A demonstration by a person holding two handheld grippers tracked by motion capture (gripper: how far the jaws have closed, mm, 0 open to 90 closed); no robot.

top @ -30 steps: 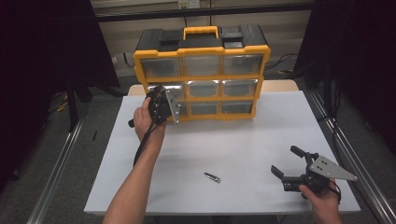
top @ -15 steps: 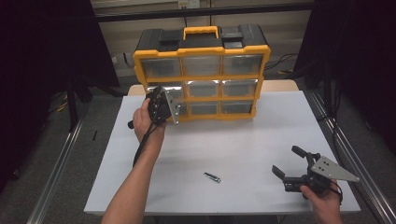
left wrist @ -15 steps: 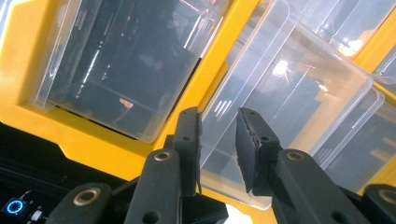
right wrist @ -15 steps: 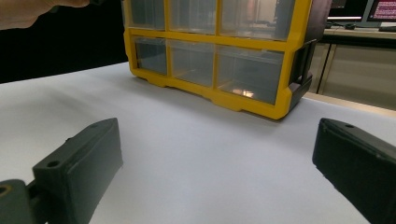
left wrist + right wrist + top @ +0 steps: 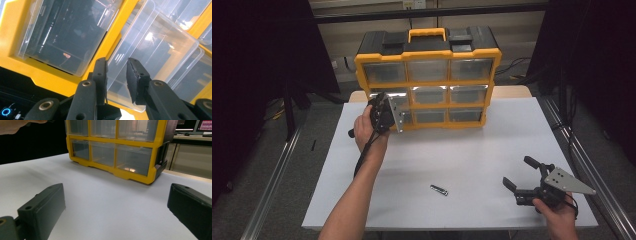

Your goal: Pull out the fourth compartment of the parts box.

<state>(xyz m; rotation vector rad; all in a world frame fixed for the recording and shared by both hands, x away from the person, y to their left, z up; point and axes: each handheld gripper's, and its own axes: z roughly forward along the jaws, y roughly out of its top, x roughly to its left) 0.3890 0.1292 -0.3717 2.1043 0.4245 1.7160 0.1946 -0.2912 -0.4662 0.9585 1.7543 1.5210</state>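
Observation:
A yellow and black organizer (image 5: 427,37) with clear drawers stands at the back of the white table (image 5: 472,145). My left gripper (image 5: 380,101) is held up against its left column. In the left gripper view the jaws (image 5: 116,72) stand narrowly apart, with the front lip of a pulled-out clear drawer (image 5: 155,50) pinched between the pads. My right gripper (image 5: 517,170) rests low at the table's front right, open wide with nothing between its fingers. The right gripper view looks across the bare table toward the organizer (image 5: 130,176).
A small metal piece (image 5: 439,190) lies on the table near the front middle. Metal rails run along both sides of the table. The left forearm reaches diagonally over the table's left half.
My right gripper has drifted very slightly toward the front right. My left gripper has stayed at the organizer's left column.

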